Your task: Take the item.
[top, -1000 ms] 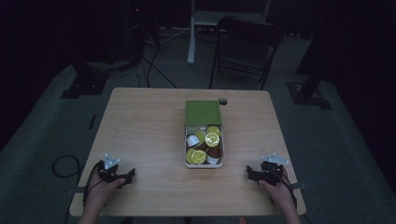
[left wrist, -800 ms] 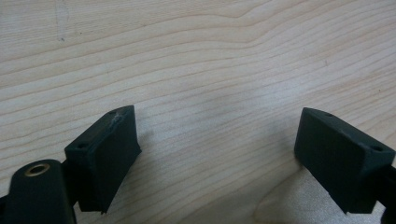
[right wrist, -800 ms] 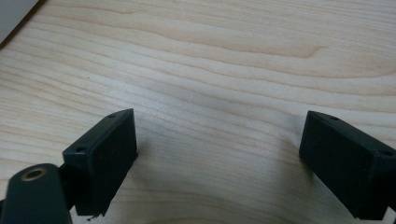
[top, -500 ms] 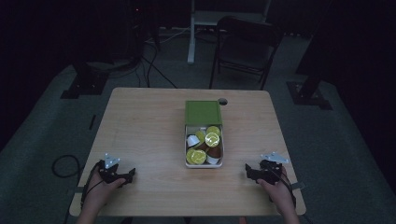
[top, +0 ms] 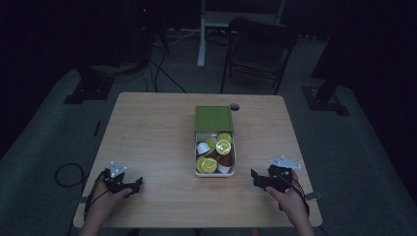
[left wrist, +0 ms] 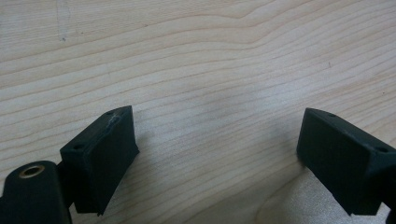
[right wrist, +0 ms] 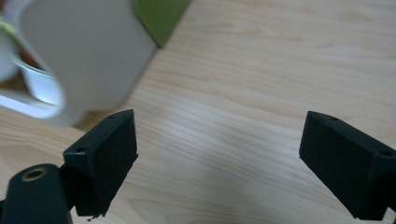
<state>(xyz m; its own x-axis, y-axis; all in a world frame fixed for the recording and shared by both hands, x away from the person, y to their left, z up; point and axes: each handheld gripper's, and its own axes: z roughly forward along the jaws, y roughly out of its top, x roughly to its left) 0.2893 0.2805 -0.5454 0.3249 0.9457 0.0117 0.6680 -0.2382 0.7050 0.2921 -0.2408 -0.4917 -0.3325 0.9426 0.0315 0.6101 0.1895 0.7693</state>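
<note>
Standing wide apart with nothing between them, the fingers (right wrist: 105, 161) of the right gripper (top: 260, 179) framed only bare wood in the right gripper view, and the white wall of the box (right wrist: 88, 60) sat just ahead and to one side, near but not touching. The left gripper (top: 129, 186) likewise had its fingers (left wrist: 100, 158) spread wide over the empty grain of the tabletop (left wrist: 210, 56), gripping nothing. From the high view, each gripper rested near the near edge of the tabletop (top: 147, 128), one at either side, well apart from one another. Between them, toward the middle, lay the white box (top: 215, 173), its green lid (top: 214, 118) folded back flat behind it so the contents were exposed: round pods (top: 223, 146) with yellow-green tops, and a few white and brown ones, packed together inside. The open lid and spread fingers suggested that the work of picking pods out was about to begin, the right gripper being the nearer to the box
</note>
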